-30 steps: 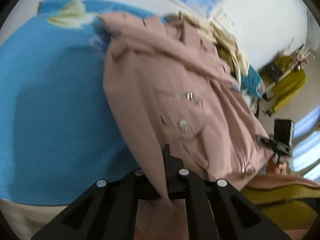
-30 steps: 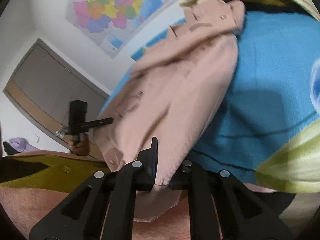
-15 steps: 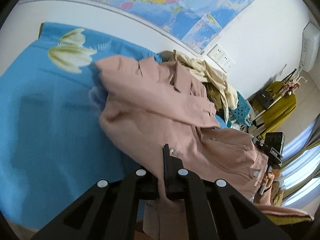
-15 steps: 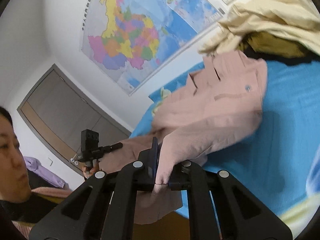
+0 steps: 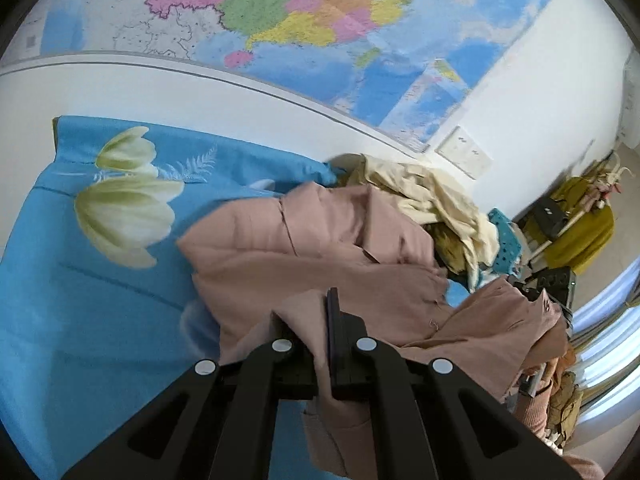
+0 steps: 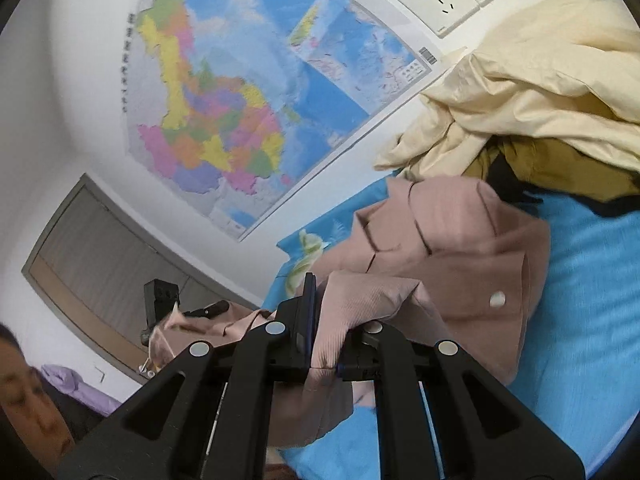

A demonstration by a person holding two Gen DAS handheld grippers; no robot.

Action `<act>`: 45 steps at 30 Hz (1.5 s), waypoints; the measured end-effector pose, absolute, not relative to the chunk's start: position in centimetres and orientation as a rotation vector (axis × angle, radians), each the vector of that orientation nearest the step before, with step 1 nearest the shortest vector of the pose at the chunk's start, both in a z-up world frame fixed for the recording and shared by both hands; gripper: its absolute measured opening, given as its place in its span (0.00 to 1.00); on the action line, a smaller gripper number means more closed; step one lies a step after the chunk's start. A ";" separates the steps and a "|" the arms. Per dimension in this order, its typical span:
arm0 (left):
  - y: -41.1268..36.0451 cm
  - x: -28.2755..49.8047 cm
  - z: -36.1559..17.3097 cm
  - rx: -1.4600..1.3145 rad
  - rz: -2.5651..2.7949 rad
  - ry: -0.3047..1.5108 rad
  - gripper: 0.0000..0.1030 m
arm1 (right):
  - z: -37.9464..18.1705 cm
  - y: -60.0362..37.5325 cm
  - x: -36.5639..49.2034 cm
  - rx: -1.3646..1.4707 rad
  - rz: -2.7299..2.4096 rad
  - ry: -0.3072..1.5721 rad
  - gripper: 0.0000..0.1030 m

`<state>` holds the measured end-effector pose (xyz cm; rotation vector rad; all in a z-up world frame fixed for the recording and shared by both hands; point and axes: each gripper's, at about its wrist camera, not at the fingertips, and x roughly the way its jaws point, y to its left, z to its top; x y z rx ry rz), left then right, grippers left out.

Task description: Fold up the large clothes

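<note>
The left hand-held gripper (image 5: 316, 320) and the right hand-held gripper (image 6: 332, 312) are each pinching the pink jacket (image 5: 320, 236), which is lying bunched on the blue bedsheet (image 5: 100, 288).

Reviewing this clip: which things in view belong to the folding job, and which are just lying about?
Part of the job:
- pink jacket, gripped at two spots
- left gripper, jaws shut on it
- right gripper, jaws shut on it
- blue sheet it lies on

Just lying about:
- cream garment heaped behind
- mustard garment under that
- wall map
- sockets
</note>
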<state>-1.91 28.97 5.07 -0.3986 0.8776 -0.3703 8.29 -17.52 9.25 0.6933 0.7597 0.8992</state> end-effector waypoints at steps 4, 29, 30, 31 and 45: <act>29.3 2.3 3.8 -0.415 -0.348 0.934 0.02 | 8.1 -16.7 12.2 0.717 0.844 0.829 0.08; 32.5 11.3 -2.5 -0.533 -0.326 1.057 0.30 | 3.9 -16.2 19.4 0.756 0.703 0.934 0.63; 32.8 10.8 -2.3 -0.523 -0.314 1.042 0.32 | 4.4 -16.4 18.7 0.742 0.702 0.910 0.68; 32.7 9.8 -1.7 -0.473 -0.293 1.011 0.36 | 5.1 -16.5 18.0 0.714 0.696 0.880 0.74; 22.4 9.3 -3.5 -0.013 -0.379 0.982 0.53 | 4.0 -5.6 14.8 -0.054 0.569 0.811 0.74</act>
